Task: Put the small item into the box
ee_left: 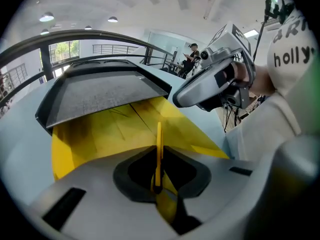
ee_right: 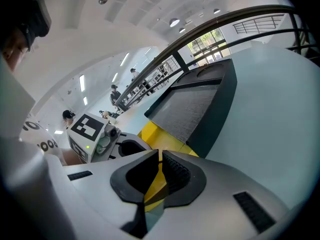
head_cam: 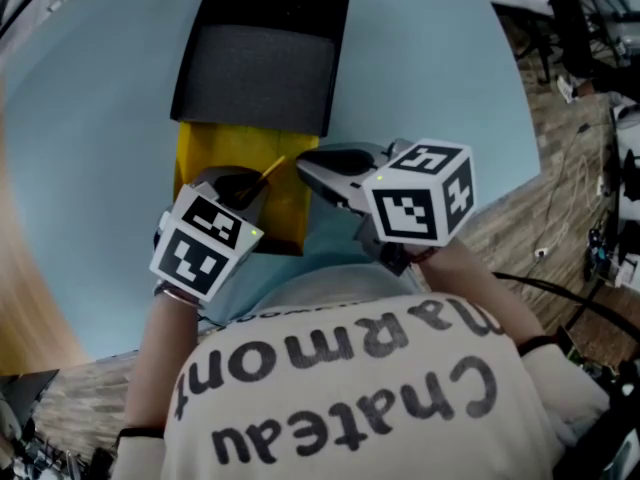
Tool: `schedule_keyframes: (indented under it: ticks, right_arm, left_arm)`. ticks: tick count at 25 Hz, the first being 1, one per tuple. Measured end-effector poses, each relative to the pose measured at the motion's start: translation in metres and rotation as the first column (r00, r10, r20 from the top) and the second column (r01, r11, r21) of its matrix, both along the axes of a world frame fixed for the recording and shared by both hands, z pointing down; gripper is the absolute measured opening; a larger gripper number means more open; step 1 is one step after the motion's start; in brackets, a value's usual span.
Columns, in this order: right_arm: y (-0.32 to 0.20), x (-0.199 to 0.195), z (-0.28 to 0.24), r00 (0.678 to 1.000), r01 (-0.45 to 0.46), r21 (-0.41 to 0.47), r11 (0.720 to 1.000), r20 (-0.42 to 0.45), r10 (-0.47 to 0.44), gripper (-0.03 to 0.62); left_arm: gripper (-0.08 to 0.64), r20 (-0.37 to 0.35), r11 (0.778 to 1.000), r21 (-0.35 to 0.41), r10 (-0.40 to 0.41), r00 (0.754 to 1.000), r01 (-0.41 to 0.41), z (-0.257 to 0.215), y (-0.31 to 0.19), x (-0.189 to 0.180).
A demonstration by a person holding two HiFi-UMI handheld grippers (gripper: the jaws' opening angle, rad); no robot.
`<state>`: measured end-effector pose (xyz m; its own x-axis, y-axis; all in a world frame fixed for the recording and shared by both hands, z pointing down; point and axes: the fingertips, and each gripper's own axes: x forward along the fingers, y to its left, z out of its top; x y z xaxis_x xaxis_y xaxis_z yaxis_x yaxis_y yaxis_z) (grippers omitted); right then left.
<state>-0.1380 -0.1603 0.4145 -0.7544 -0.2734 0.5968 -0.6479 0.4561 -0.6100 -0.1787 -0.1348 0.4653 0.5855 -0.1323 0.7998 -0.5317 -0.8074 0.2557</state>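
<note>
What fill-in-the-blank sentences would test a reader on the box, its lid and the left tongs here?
1. The box is ____ in colour.
2. A thin flap of the box is pinched edge-on by the ____ tongs.
3. The black lid, lined with grey padding, lies over the box's ____ end, away from the person.

Missing words: yellow; left; far.

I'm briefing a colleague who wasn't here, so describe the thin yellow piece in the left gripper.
On the pale blue table lies a black case with grey lining, and a yellow box juts from under its near edge. The flap stands edge-on between the left gripper's pads, the only upright yellow sheet.
</note>
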Motion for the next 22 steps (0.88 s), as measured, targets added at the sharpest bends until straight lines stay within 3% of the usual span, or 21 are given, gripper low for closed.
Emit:
schedule_keyframes:
  ticks: [22]
  right_arm:
    - [0.008, 0.011, 0.0, 1.0, -0.011, 0.013, 1.0, 0.014, 0.011, 0.048]
  left_arm:
    - [0.043, 0.02, 0.999, -0.049, -0.021, 1.0, 0.022, 0.008, 0.004, 0.005]
